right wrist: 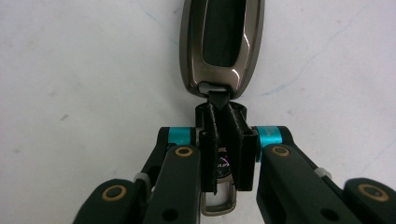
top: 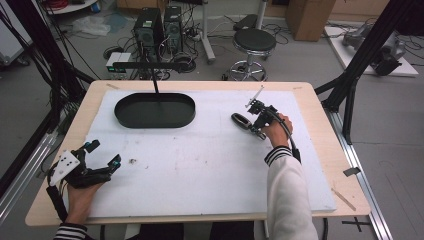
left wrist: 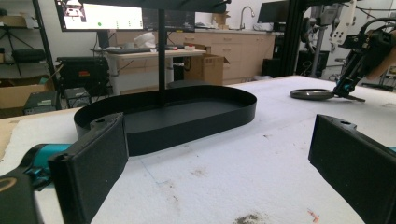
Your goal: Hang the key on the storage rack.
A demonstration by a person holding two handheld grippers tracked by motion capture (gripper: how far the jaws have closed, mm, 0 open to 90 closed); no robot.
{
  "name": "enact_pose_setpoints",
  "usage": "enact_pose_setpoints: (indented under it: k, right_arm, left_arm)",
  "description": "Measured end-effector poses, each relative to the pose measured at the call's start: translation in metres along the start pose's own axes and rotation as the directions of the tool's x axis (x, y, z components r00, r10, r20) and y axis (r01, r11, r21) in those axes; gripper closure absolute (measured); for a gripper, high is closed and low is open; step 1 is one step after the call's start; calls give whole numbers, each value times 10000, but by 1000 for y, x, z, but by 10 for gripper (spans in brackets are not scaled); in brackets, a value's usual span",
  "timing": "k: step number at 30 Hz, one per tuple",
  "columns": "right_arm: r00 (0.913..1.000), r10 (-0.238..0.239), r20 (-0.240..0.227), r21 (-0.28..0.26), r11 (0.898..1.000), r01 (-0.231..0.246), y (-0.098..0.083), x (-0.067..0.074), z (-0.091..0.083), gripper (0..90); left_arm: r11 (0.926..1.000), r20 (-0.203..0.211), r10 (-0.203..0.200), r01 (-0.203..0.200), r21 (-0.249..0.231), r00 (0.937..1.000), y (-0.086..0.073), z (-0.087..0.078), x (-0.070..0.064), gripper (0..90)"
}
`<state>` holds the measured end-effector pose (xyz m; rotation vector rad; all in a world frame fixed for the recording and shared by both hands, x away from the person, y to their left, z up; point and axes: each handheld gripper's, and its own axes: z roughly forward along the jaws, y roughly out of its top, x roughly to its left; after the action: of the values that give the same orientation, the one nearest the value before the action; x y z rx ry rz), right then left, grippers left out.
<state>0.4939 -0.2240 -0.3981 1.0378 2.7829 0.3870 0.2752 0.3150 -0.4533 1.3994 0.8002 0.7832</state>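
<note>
- The car key fob [right wrist: 222, 44] lies flat on the white foam mat [top: 200, 165], on the right half of the bench [top: 320, 107], well apart from the black oval tray [top: 155, 110].
- The right hand-held gripper [right wrist: 223, 109] is closed tight on the little black strap at the fob's near end; in the high view it sits at the fob's right side [top: 258, 122].
- The left hand-held gripper [top: 102, 152] rests at the bench's near left corner, jaws spread wide, nothing between them.
</note>
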Motion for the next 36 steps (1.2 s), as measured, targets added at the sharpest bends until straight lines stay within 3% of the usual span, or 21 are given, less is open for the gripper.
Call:
enact_pose_setpoints:
  k: [4, 8, 11, 13, 15, 18, 20, 21, 23, 26, 27, 28, 29, 30, 32, 36]
  right_arm:
    - [9998, -160, 103, -264, 9995, 163, 1, 3, -4, 847]
    - [9992, -407, 5, -1023, 9939, 405, 2, 7, -13, 851]
    - [9981, -609, -28, -1291, 9898, 601, 2, 9, -18, 852]
    - [9973, -728, -31, -1640, 9839, 713, 2, 11, -22, 853]
    - [9958, -853, -335, -2276, 9708, 755, 0, 15, -28, 857]
    - [9940, -1032, -374, -2567, 9623, 903, -1, 18, -33, 859]
    - [9909, -1274, -432, -2842, 9524, 1101, -2, 21, -39, 861]
    - [9878, -1457, -547, -3182, 9403, 1211, -2, 25, -45, 862]
    - [9846, -1652, -564, -3441, 9290, 1362, -3, 28, -50, 863]
    - [9792, -1881, -758, -3841, 9118, 1454, -5, 31, -56, 863]
    - [9776, -1942, -815, -3965, 9062, 1470, -5, 32, -58, 863]
    - [9750, -2047, -865, -4103, 8991, 1524, -6, 34, -60, 864]
    - [9718, -2179, -900, -4276, 8897, 1599, -6, 36, -63, 864]
    - [9691, -2264, -978, -4419, 8824, 1616, -6, 37, -65, 864]
    - [9631, -2472, -1063, -4717, 8652, 1701, -7, 41, -69, 864]
    - [9524, -2754, -1308, -5195, 8373, 1707, -8, 47, -77, 864]
  left_arm:
    - [10000, -86, -59, 59, -8, 9999, 0, 0, 0, 53]
    - [10000, -267, -52, 53, 46, 9996, 1, -1, 1, 53]
    - [9999, -338, -38, 44, 165, 9994, 1, -2, 1, 53]
    - [9997, -358, -88, 96, 209, 9993, 2, -2, 3, 53]
    - [9988, -290, -428, 434, 205, 9987, 5, -3, 3, 53]
    - [9981, -173, -497, 502, 353, 9986, 7, -3, 4, 53]
    - [9973, 31, -537, 534, 513, 9986, 10, -3, 4, 53]
    - [9971, 275, -498, 481, 598, 9984, 14, -2, 4, 53]
    - [9961, 622, -482, 433, 772, 9969, 20, 1, 5, 53]
    - [9948, 1165, -384, 270, 980, 9925, 31, 6, 4, 53]
    - [9948, 1165, -384, 270, 980, 9925, 31, 6, 4, 53]
    - [9946, 1484, -347, 196, 1022, 9883, 39, 10, 4, 53]
    - [9946, 1484, -347, 196, 1022, 9883, 39, 10, 4, 53]
    - [9946, 1825, -350, 164, 1024, 9826, 48, 15, 3, 53]
    - [9939, 2139, -280, 44, 1104, 9765, 56, 20, 1, 53]
    - [9925, 2921, -171, -192, 1210, 9562, 67, 33, -6, 53]
